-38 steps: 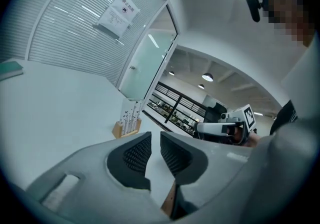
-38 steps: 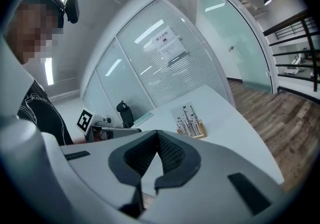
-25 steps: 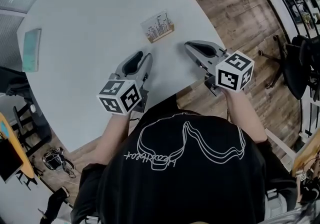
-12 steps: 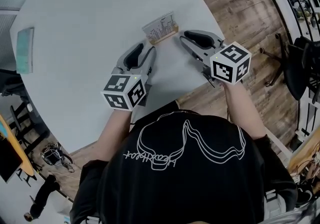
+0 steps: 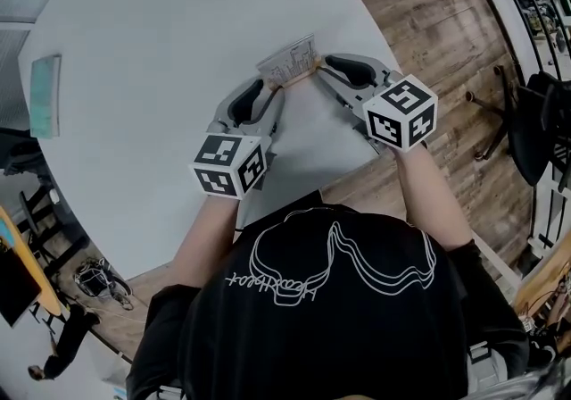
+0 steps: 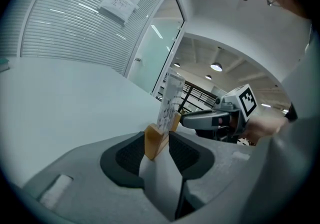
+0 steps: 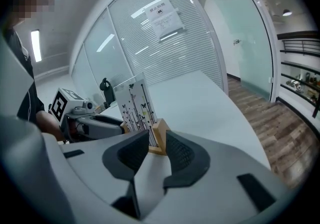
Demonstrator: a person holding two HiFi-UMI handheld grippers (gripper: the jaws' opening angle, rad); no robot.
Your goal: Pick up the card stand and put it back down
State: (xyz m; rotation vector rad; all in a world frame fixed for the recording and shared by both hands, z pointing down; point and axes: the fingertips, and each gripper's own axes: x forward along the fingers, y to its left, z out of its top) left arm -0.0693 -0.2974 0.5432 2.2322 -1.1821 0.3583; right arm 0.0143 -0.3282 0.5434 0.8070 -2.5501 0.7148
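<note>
The card stand [image 5: 289, 62], a wooden base holding an upright printed card, rests on the white table [image 5: 161, 23]. My left gripper [image 5: 270, 88] is at its left end and my right gripper [image 5: 318, 69] at its right end. In the left gripper view the wooden end [image 6: 155, 141] lies between the open pads of the left gripper [image 6: 156, 149], with a gap on the right side. In the right gripper view the right gripper [image 7: 156, 149] has its jaws opening around the other wooden end [image 7: 159, 138], and the card [image 7: 134, 105] rises above them. Neither gripper clamps the stand.
A teal booklet [image 5: 45, 95] lies at the table's far left. The table's curved edge runs close behind the stand, with wooden floor [image 5: 419, 14] beyond. A dark chair [image 5: 535, 112] stands at the right. Glass walls with blinds [image 7: 165, 43] surround the room.
Both grippers have moved forward and inward, from apart near the table's front edge to either end of the card stand. The stand has not moved.
</note>
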